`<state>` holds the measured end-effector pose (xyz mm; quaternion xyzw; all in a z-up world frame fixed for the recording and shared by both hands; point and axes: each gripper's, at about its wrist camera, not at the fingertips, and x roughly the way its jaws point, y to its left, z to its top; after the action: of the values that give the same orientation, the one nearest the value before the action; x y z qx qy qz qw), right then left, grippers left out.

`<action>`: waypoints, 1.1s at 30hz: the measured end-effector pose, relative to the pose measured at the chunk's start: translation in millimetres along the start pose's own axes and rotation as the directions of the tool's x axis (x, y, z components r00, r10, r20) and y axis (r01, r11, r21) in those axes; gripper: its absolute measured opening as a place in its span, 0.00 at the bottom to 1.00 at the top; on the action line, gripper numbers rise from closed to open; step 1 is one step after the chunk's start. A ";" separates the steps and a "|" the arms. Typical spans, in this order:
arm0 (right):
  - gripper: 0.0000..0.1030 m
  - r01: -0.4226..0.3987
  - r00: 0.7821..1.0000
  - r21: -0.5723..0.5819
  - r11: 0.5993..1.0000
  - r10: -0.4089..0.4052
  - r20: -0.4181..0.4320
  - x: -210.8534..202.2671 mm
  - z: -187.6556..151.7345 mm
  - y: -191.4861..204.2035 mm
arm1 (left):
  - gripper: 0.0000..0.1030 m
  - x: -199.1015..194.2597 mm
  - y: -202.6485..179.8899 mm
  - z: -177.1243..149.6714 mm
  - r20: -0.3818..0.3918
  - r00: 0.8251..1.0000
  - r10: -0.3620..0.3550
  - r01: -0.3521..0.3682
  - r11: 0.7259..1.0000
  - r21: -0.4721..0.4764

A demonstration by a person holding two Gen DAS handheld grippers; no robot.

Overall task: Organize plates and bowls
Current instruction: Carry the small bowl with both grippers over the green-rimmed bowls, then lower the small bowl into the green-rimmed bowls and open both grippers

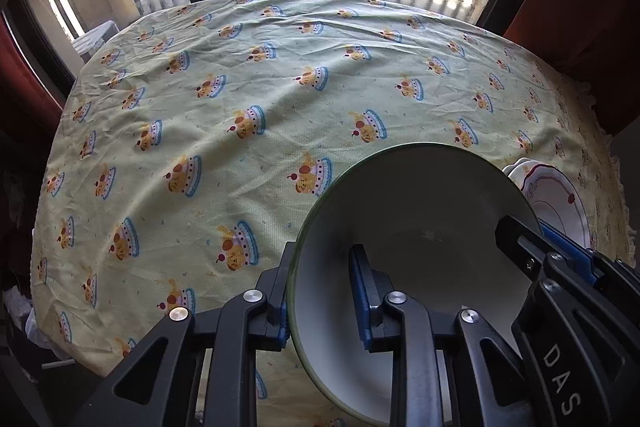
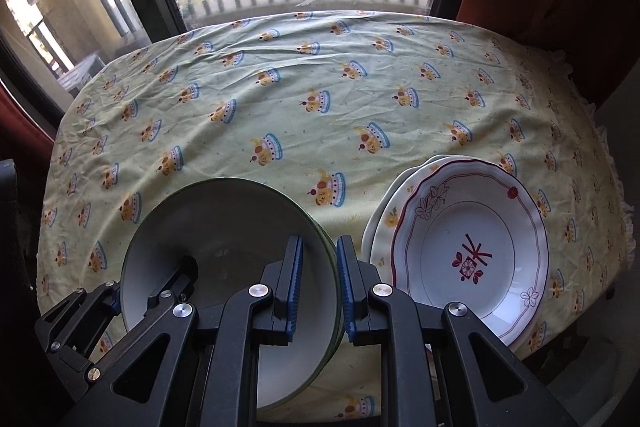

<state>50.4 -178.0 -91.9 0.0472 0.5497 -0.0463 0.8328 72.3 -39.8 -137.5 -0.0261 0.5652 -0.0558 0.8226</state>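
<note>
I see a thin, creased cloth tablecloth (image 2: 304, 131), matt, with a printed pattern. At six o'clock the bowls (image 2: 224, 227) look like smooth glazed ceramic with a soft sheen. At four o'clock the plates (image 2: 472, 251) are glossier. My grippers' arms look like matt black plastic with shiny metal rivets, and the blue pads (image 2: 295, 287) are ribbed.
</note>
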 end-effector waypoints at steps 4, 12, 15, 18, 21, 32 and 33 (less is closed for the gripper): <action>0.18 0.012 1.000 0.040 0.999 -0.012 -0.002 5.3 -4.3 -8.3 | 0.22 1.5 -6.1 1.2 0.031 0.999 0.014 -0.016 0.999 0.048; 0.21 0.018 1.000 0.082 0.996 -0.019 0.015 8.3 -6.7 -8.2 | 0.23 2.6 -3.8 1.0 0.027 1.000 -0.015 0.013 0.997 0.077; 0.24 0.012 1.000 0.091 0.996 -0.014 0.015 7.7 -7.7 -8.0 | 0.32 2.1 -1.5 1.9 0.004 0.999 -0.054 0.053 0.995 0.086; 0.36 -0.017 1.000 0.111 0.994 0.017 -0.003 7.3 -8.0 -7.6 | 0.40 -0.5 1.8 2.2 -0.006 0.997 -0.082 0.082 0.993 0.087; 0.54 -0.019 1.000 0.123 0.992 0.019 -0.001 2.2 -9.7 -6.1 | 0.60 -4.0 6.0 2.7 -0.003 0.995 -0.103 0.103 0.990 0.101; 0.62 -0.024 0.999 0.224 0.974 0.029 -0.019 -5.6 -16.1 -16.5 | 0.80 5.7 17.9 5.8 -0.027 0.981 -0.193 0.195 0.970 0.142; 0.62 -0.012 0.999 0.236 0.972 0.019 -0.026 -5.4 -18.2 -17.6 | 0.80 8.9 16.9 4.5 -0.038 0.978 -0.206 0.209 0.967 0.144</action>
<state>29.4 -192.9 -94.5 0.1506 0.5517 -0.1038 0.8138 80.8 -24.2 -145.9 -0.0238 0.5631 -0.1832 0.8055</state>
